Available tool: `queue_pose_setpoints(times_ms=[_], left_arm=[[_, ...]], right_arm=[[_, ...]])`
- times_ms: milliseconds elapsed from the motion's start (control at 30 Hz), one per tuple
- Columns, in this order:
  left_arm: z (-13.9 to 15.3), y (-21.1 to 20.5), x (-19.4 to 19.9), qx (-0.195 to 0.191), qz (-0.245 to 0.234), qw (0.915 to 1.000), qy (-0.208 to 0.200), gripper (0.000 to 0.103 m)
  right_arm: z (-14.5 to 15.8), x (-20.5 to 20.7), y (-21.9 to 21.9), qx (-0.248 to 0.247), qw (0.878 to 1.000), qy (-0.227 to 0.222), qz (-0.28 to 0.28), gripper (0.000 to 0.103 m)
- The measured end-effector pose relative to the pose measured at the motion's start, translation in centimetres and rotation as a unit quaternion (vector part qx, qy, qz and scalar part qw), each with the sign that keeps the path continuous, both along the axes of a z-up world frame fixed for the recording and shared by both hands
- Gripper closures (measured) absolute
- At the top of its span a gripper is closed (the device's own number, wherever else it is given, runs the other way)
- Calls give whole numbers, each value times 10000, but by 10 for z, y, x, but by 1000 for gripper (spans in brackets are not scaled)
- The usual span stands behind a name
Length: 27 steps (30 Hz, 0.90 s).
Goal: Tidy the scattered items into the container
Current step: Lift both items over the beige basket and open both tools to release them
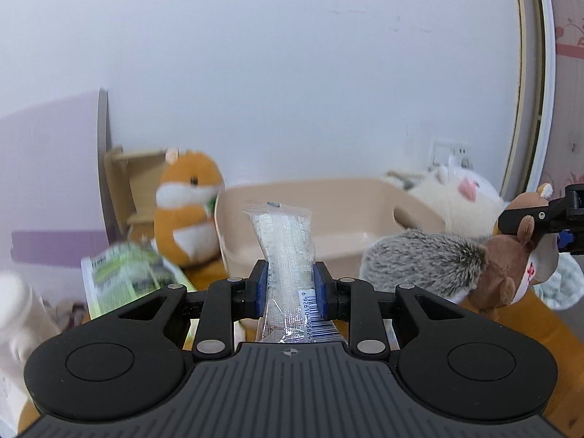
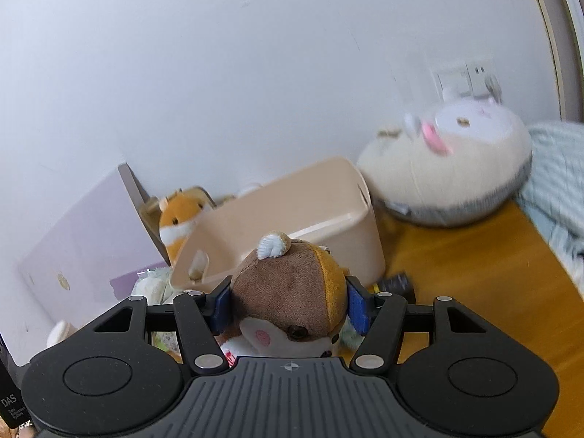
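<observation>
Left gripper (image 1: pixel 290 284) clamps a clear plastic-wrapped packet (image 1: pixel 286 252); right gripper (image 2: pixel 288 304) clamps a brown plush squirrel (image 2: pixel 292 292), beige plastic bin (image 2: pixel 292 215) at twelve o'clock.

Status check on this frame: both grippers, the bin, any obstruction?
Left hand-held gripper clamps clear packet. Right clamps brown plush. Beige bin ahead, looks empty. Nothing blocking.

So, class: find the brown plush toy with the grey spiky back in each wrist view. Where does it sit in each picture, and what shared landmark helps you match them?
Left wrist view: the brown plush toy is at the right edge, gripped by the right gripper.
Right wrist view: the toy fills the lower centre, clamped between the blue pads.
Shared landmark: the beige plastic bin behind it.
</observation>
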<state>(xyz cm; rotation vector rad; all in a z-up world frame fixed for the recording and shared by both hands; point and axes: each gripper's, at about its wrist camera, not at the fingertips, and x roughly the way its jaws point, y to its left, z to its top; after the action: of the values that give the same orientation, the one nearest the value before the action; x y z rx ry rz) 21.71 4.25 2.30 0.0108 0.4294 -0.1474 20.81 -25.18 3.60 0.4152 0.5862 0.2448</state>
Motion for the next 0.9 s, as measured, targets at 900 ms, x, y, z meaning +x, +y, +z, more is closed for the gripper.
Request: queue_pose_setpoints(times_ms=[900], left_arm=[[0,-28,161,297,376,9978,467,77]], right_arm=[[16,157,12,-586,9982,-47,-75,44]])
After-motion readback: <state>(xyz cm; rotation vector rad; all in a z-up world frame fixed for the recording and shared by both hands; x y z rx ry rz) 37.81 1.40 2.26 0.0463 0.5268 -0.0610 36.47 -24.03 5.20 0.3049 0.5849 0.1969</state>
